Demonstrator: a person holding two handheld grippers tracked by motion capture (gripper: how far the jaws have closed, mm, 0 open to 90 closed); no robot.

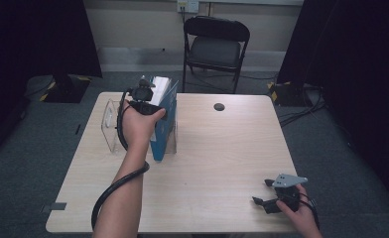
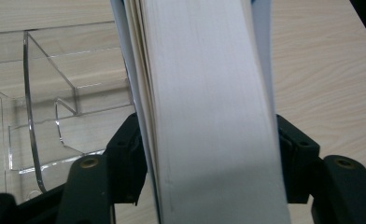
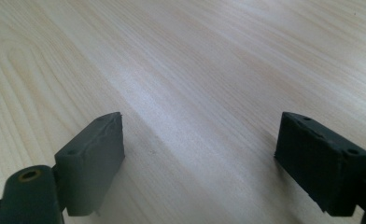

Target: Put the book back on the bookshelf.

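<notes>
A thick book with a blue cover (image 1: 162,135) stands upright at the table's far left, against a clear acrylic stand (image 1: 110,127). My left gripper (image 1: 154,106) reaches over its top edge. In the left gripper view the white page block (image 2: 209,116) runs between the black pads (image 2: 127,158), which sit against both covers with no gap showing. The clear stand (image 2: 45,107) lies to the book's left. My right gripper (image 1: 262,191) rests low at the table's near right. Its jaws stand open with bare wood between them (image 3: 200,149).
The pale wooden table (image 1: 222,148) has a small dark round spot (image 1: 219,106) near its far edge. A black folding chair (image 1: 215,47) stands beyond the table. A cable (image 1: 110,191) trails from the left hand along the forearm.
</notes>
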